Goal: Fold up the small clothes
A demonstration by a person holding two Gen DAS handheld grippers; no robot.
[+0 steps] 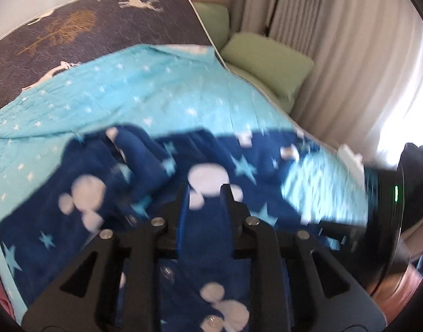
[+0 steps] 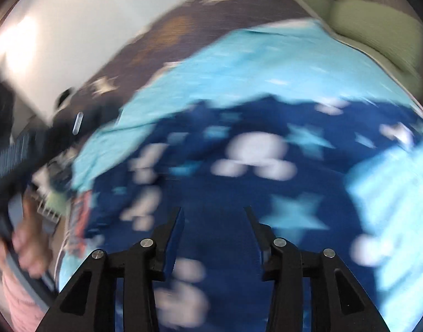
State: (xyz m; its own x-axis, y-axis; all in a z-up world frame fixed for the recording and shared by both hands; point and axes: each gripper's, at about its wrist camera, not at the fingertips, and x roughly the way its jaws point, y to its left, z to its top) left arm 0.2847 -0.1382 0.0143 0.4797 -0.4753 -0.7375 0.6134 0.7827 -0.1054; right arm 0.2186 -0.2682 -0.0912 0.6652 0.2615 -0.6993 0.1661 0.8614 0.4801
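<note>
Bedroom corner, daylight through drawn curtains

Ahead of the gripper lies a bed under a light-blue star-print quilt (image 1: 134, 88); beyond it a dark bedspread (image 1: 87, 27) with white deer (and a gold tree). Up and right sit two green pillows (image 1: 266, 61), cream curtains (image 1: 336, 41) glowing with window light, and a white wall (image 2: 87, 27).

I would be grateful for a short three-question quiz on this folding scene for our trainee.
1. True or false: the navy garment lies on a light blue blanket.
2. Which tongs stand wider apart: A) the left tongs, B) the right tongs?
3. What colour are the cushions beside the curtain?

Key:
1. True.
2. B; nothing sits between its fingers, while navy cloth shows in the left gap.
3. Green.
</note>
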